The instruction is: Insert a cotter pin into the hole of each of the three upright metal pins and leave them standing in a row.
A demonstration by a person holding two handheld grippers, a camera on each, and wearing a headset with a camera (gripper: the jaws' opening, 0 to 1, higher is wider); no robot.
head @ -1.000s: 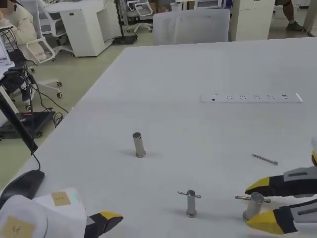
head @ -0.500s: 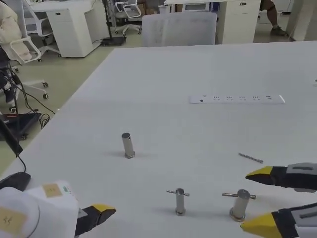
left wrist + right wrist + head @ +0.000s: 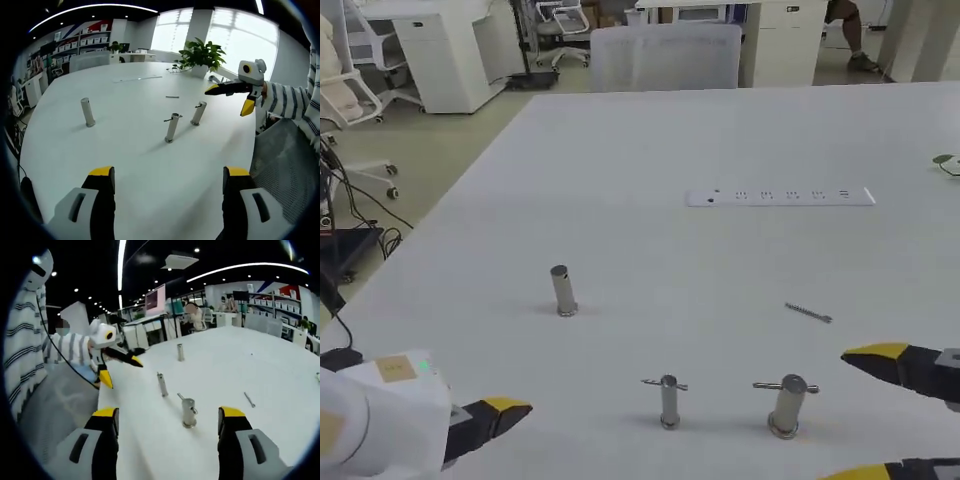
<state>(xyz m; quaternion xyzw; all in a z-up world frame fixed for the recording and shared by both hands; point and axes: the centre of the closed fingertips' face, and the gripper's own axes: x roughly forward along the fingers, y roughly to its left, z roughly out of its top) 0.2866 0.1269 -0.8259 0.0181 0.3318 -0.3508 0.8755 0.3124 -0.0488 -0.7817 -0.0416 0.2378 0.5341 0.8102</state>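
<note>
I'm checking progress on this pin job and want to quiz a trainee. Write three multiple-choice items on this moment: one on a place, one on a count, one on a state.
1. Where does the loose cotter pin lie?
A. On the table, between the power strip and the near pins
B. In a gripper's jaws
C. On top of a pin

2. How many upright metal pins carry a cotter pin?
A. One
B. Two
C. Three

3. How do the right gripper's jaws stand?
A. Shut on a cotter pin
B. Shut on a metal pin
C. Open, holding nothing

Answers:
1 A: it lies flat on the bare tabletop.
2 B: the two near pins each have one through them, and the far pin is bare.
3 C: a wide gap shows between its yellow tips.
</note>
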